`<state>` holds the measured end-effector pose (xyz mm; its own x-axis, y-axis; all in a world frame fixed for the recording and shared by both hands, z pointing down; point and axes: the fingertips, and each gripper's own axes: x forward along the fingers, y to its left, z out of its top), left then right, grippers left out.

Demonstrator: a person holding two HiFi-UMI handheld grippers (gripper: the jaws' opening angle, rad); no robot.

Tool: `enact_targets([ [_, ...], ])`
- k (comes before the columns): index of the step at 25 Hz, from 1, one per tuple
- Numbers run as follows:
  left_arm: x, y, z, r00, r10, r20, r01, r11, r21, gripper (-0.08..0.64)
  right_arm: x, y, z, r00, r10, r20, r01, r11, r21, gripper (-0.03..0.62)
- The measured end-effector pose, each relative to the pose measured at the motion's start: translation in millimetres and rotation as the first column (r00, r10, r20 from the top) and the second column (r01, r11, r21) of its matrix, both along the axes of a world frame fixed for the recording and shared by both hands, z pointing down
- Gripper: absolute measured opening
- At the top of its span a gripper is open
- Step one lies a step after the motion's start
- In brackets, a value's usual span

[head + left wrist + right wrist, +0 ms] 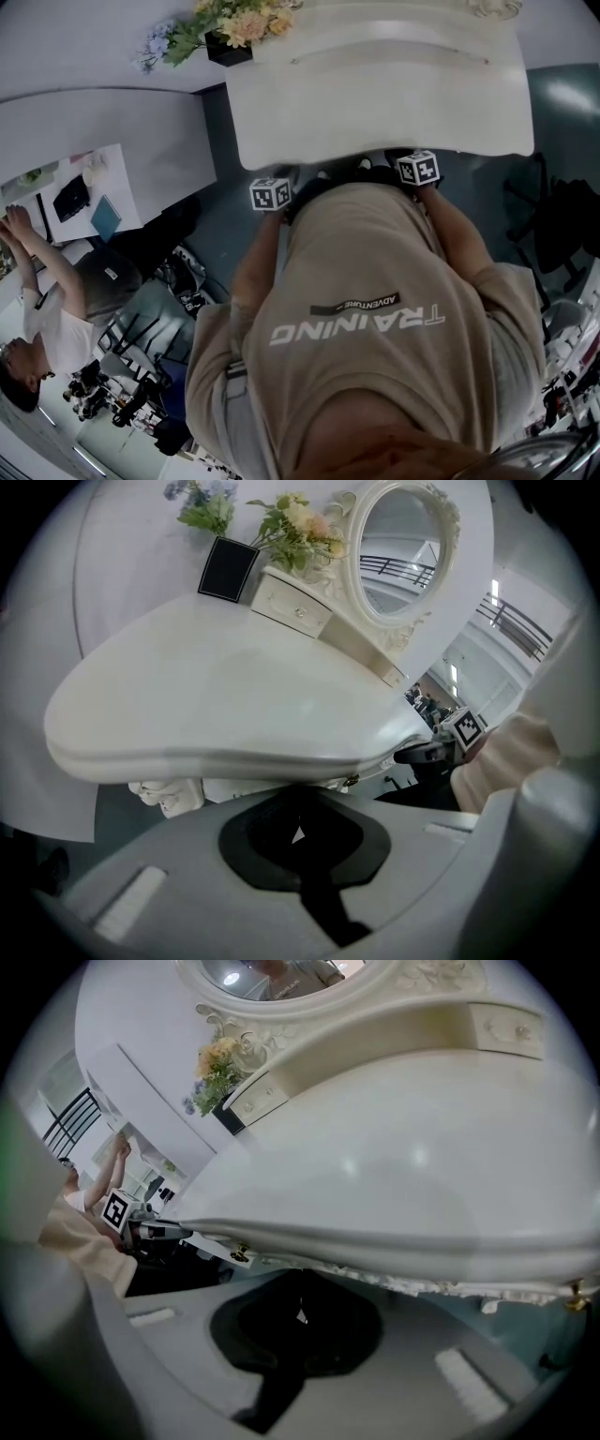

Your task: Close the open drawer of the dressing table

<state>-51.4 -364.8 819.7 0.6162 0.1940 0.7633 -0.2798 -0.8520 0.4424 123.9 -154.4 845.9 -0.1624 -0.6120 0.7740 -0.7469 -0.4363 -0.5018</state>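
Note:
The white dressing table (375,103) fills the top of the head view, with its curved front edge towards me. My left gripper (278,184) and right gripper (412,161) are both pushed in under that edge, so their tips are hidden there. In the left gripper view the left gripper (298,832) points at the carved front under the tabletop (216,696), beside a small brass handle (352,781). In the right gripper view the right gripper (300,1316) sits below the front (394,1283), near a brass handle (240,1254). Both pairs of jaws look shut and hold nothing. I cannot tell how far out the drawer stands.
On the table stand an oval mirror (403,546), small top drawers (295,607) and flowers in a black vase (228,30). My tan shirt (375,328) blocks the lower head view. A person (42,309) sits at a white desk (117,178) at left. A dark chair (553,230) stands at right.

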Motion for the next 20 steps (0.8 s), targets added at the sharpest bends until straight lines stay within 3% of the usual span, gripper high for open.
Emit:
enact_targets([
  [5, -12.6, 11.1, -11.3, 0.998, 0.055, -0.033, -0.054, 0.998, 0.024, 0.0, -12.2, 3.7, -13.8, 0.999, -0.031, -0.042, 0.032, 0.999, 0.032, -0.005],
  [9, -19.3, 15.4, -36.2, 0.993, 0.06, -0.098, -0.056, 0.997, 0.045, 0.0, -19.3, 7.7, -43.3, 0.991, -0.031, -0.127, 0.042, 0.995, 0.085, -0.005],
  [14, -16.4, 5.0, -74.9, 0.98, 0.024, -0.198, -0.006, 0.995, 0.095, 0.0, -23.0, 8.3, -78.7, 0.986, 0.05, -0.159, -0.022, 0.985, 0.173, -0.005],
  [17, -9.1, -1.9, -102.1, 0.963, -0.012, -0.27, 0.042, 0.993, 0.106, 0.0, -10.4, 5.3, -110.8, 0.962, 0.101, -0.255, -0.044, 0.975, 0.218, -0.005],
  [20, 1.6, -9.8, -136.2, 0.94, 0.002, -0.341, 0.058, 0.985, 0.165, 0.0, -1.2, -6.2, -144.3, 0.929, 0.076, -0.361, 0.009, 0.974, 0.226, -0.005],
])
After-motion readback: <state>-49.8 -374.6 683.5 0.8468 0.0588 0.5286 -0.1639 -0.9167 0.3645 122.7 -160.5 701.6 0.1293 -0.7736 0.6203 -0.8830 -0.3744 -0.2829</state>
